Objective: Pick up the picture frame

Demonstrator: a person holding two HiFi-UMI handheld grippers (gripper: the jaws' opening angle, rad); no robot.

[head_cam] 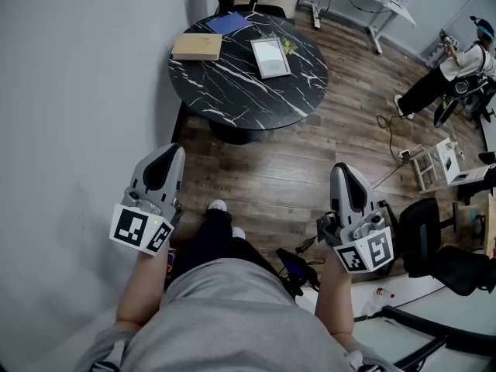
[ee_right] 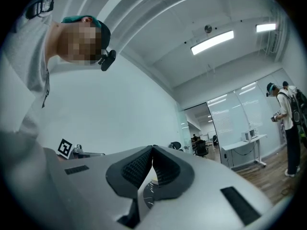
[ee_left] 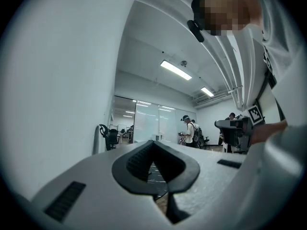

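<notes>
The frame (head_cam: 271, 57) is a pale, silver-edged rectangle lying flat on the round black marbled worktop (head_cam: 232, 91), well ahead of both grippers. The left gripper (head_cam: 172, 150) and right gripper (head_cam: 341, 169) are held by the person's hips and point forward, jaws pressed together on nothing. A tan book (head_cam: 197, 46) and blue folder (head_cam: 228, 24) lie left of the frame. Wooden floor (head_cam: 271, 169) separates grippers from worktop.

One table (head_cam: 232, 91), one picture frame (head_cam: 271, 57), two tools (head_cam: 171, 151) (head_cam: 342, 169)

Black white-veined table (head_cam: 225, 91), silver-grey picture frame (head_cam: 270, 57)
</notes>
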